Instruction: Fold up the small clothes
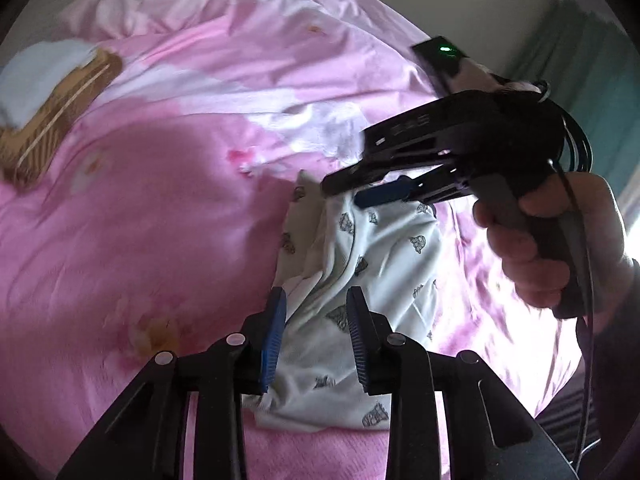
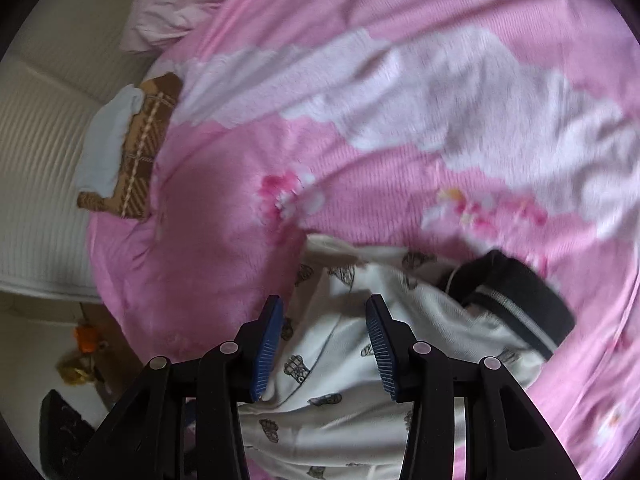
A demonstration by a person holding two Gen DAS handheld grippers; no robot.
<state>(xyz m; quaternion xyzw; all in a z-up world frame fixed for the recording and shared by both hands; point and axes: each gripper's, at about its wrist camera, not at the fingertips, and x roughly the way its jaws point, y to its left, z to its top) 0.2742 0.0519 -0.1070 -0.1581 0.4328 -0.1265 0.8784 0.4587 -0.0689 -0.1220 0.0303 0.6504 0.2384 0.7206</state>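
Note:
A small white garment with a grey bear print (image 1: 380,264) lies crumpled on a pink bedspread (image 1: 140,220). My left gripper (image 1: 316,300) is open, its blue pads either side of the garment's near folds. In the left wrist view my right gripper (image 1: 360,190) reaches in from the right, held in a hand; its jaws stand a little apart over the garment's far edge. In the right wrist view the right gripper (image 2: 324,308) is open above the same garment (image 2: 332,364). A black sleeve cuff (image 2: 516,300) rests on the garment's right side.
A brown plaid and white folded cloth (image 1: 52,100) lies at the bed's far left edge; it also shows in the right wrist view (image 2: 128,156). A pale pink pillow (image 2: 176,4) sits at the head. The floor with small objects (image 2: 80,352) lies beyond the bed's left edge.

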